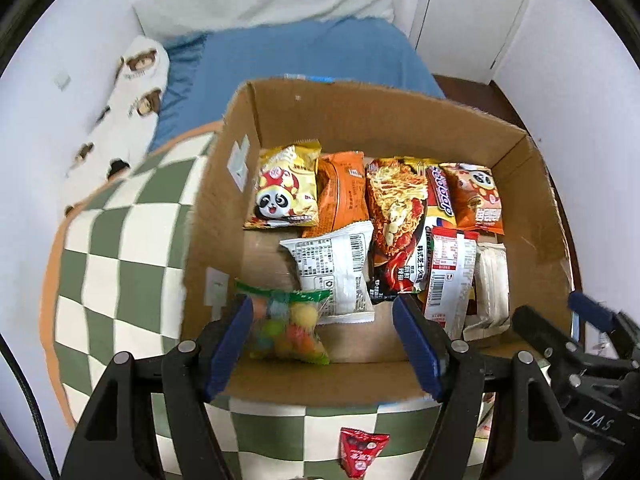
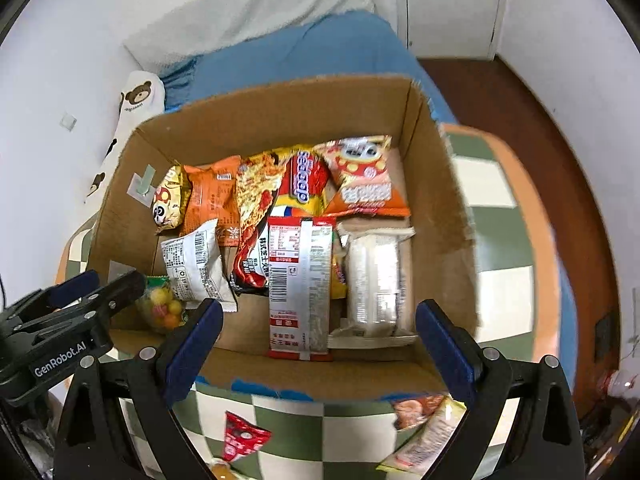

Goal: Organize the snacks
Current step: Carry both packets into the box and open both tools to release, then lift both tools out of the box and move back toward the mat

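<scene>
A cardboard box (image 1: 360,120) (image 2: 280,108) stands on a checkered cushion and holds several snack packs. A clear bag of coloured candy balls (image 1: 286,326) (image 2: 162,308) lies in its near left corner. My left gripper (image 1: 322,342) is open over the box's near edge, with the candy bag beside its left finger (image 1: 230,344), not gripped. My right gripper (image 2: 320,350) is open and empty over the box's near edge. A red-and-silver pack (image 2: 300,292) and a clear wrapped pack (image 2: 376,284) lie ahead of it. The left gripper also shows in the right wrist view (image 2: 76,300).
A small red snack pack (image 1: 362,454) (image 2: 242,440) lies on the green-and-white checkered cushion (image 1: 120,260) in front of the box. More packs (image 2: 424,428) lie at the right front. A blue bed (image 1: 300,52) and a bear-print pillow (image 1: 132,96) are behind.
</scene>
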### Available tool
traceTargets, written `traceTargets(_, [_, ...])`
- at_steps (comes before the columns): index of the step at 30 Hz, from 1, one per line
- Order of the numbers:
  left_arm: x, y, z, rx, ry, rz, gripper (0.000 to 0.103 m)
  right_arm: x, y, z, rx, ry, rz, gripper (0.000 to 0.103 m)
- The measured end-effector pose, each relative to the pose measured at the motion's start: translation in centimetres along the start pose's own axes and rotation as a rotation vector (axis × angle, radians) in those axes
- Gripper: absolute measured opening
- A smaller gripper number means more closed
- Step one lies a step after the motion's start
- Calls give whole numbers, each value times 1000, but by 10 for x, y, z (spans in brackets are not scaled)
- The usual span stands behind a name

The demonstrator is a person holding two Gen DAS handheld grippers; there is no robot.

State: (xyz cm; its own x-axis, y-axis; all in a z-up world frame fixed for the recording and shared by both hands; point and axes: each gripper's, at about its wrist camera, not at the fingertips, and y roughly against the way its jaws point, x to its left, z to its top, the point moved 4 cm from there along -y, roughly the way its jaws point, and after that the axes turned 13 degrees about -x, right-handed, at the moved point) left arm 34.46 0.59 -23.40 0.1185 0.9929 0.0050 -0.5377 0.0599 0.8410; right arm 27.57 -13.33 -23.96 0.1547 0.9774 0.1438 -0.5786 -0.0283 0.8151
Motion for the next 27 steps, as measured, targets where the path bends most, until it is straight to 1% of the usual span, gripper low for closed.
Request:
traceTargets(3, [3, 23, -4, -68, -14, 24, 71, 0, 19, 0, -53, 19, -12, 99])
traceTargets(6, [2, 43, -7, -106, 1, 13, 71, 0, 41, -2, -95, 22, -7, 99])
traceTargets(11, [-5, 80, -12, -186, -14, 12, 71, 5, 79, -6, -156, 39, 9, 99])
traceTargets(20, [-11, 126, -25, -254, -5, -7, 71, 13, 131, -22, -223, 25, 45, 99])
traceTargets(24, [-10, 139, -33, -265, 12, -18, 71, 12, 144, -31, -231, 4, 59, 99])
traceTargets(27, [-10, 142, -43, -260, 20, -17, 71, 1, 147, -39, -218, -42, 73, 99])
